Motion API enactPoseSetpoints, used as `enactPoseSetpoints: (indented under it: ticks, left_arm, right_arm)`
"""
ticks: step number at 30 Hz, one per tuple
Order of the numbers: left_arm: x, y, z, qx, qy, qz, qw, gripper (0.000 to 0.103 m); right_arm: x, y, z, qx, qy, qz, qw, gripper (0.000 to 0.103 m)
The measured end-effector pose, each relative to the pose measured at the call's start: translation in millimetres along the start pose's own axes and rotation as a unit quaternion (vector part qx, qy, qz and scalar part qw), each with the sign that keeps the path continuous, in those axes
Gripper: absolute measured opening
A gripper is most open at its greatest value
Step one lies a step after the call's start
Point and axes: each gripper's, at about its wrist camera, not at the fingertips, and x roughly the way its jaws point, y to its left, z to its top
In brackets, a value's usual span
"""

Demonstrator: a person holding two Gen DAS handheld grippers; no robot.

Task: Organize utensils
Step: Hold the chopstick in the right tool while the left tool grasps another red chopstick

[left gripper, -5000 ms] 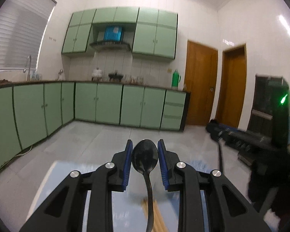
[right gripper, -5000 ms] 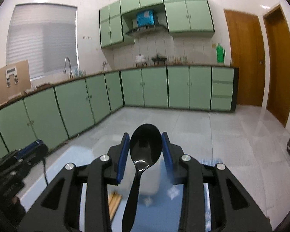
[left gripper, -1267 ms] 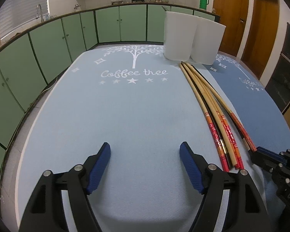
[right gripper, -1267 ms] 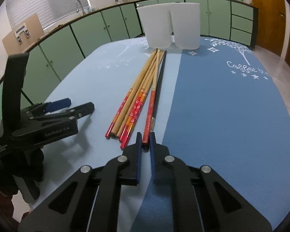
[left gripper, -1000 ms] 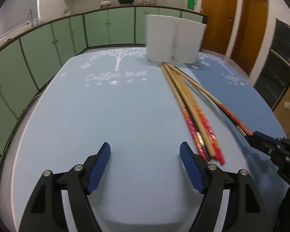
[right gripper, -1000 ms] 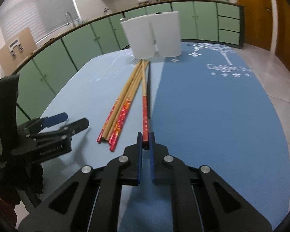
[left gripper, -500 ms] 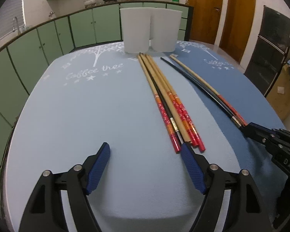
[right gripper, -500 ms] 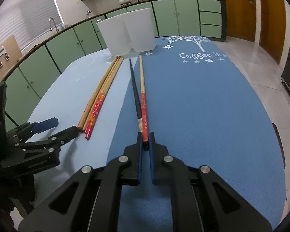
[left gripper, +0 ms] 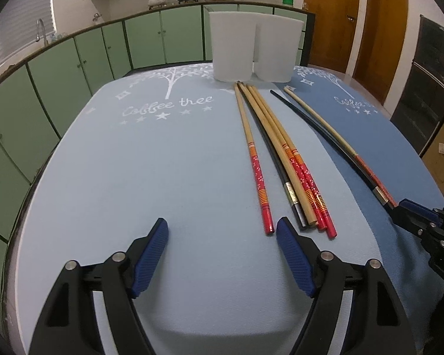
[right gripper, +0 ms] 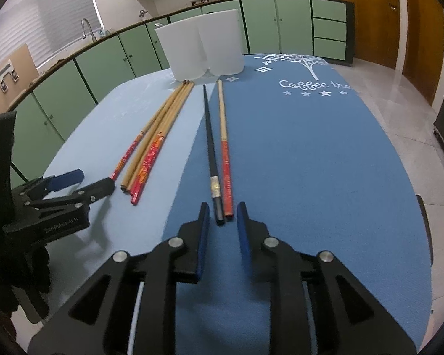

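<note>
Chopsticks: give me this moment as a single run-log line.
left gripper: open, empty | right gripper: opening, pads off black-and-red pair | bundle: on mat | white cups: upright

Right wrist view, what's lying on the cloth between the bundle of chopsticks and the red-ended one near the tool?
One black chopstick lies between the bundle of chopsticks and the red-ended chopstick, beside the latter. The right wrist view shows it.

1. Bare light-blue mat (left gripper: 162, 177) is lying open ahead of the left gripper (left gripper: 222, 233).
2. The chopstick bundle (left gripper: 284, 159) is blocking its right side.
3. Two white containers (right gripper: 204, 47) are closing the far end.
4. The dark-blue mat (right gripper: 310, 153) is staying clear rightward.
</note>
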Motion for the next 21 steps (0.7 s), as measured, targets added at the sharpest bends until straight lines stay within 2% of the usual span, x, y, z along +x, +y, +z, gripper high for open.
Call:
enactPoseSetpoints:
  ticks: [6, 11, 13, 21]
  left_arm:
    - [2, -1, 3, -0.005, -0.001, 0.002, 1.0, 0.07]
    - [2, -1, 3, -0.002, -0.001, 0.004, 1.0, 0.07]
    - [2, -1, 3, -0.003, -0.001, 0.003, 1.0, 0.07]
    - [2, -2, 3, -0.005, -0.001, 0.005, 1.0, 0.07]
  right_arm:
    - [-2, -11, 2, 0.011, -0.005, -0.001, 1.0, 0.017]
    - [-2, -9, 0, -0.017, -0.001, -0.002, 1.0, 0.018]
    - [-2, -9, 0, -0.024, -0.004, -0.011, 1.0, 0.016]
    - [-5, -31, 3, 0.012, -0.01, -0.021, 1.0, 0.016]
